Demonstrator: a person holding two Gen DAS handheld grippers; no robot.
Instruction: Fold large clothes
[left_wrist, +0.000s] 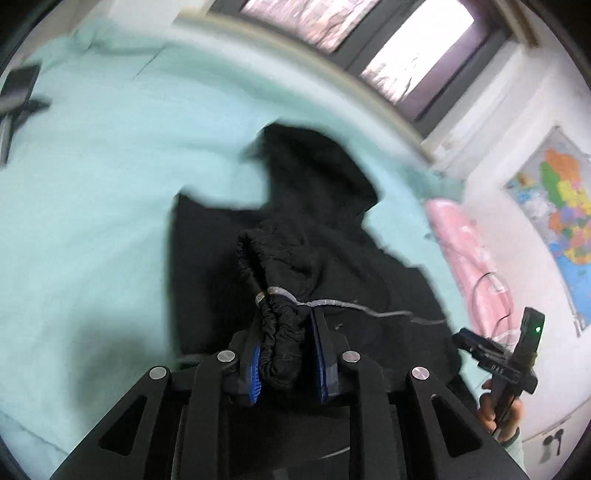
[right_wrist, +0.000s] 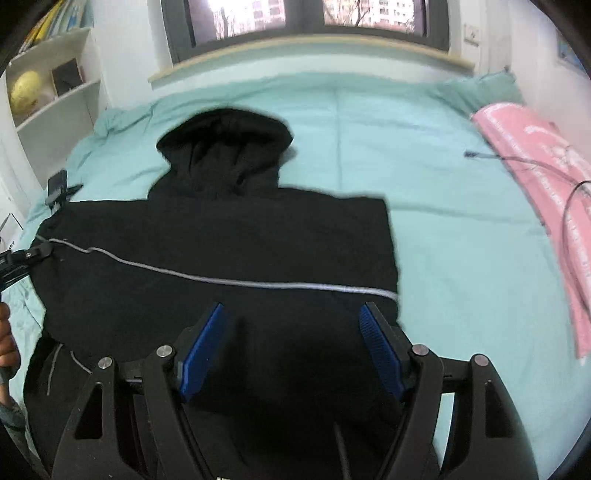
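On one bed (right_wrist: 461, 229) — one black hoodie (right_wrist: 221, 240)

Mint-green bed (right_wrist: 461, 229) under a daylit window (right_wrist: 303, 14); white shelf (right_wrist: 55, 103) at left, pink bedding (right_wrist: 546, 192) and wall map (left_wrist: 565, 206) at right.

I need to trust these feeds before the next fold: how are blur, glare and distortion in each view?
Left wrist view: motion blur smears the black hoodie and teal bedsheet, though the gathered cuff near the lens is sharp; window blown out. Right wrist view: mostly sharp, mild edge blur, fisheye bends the windowsill.
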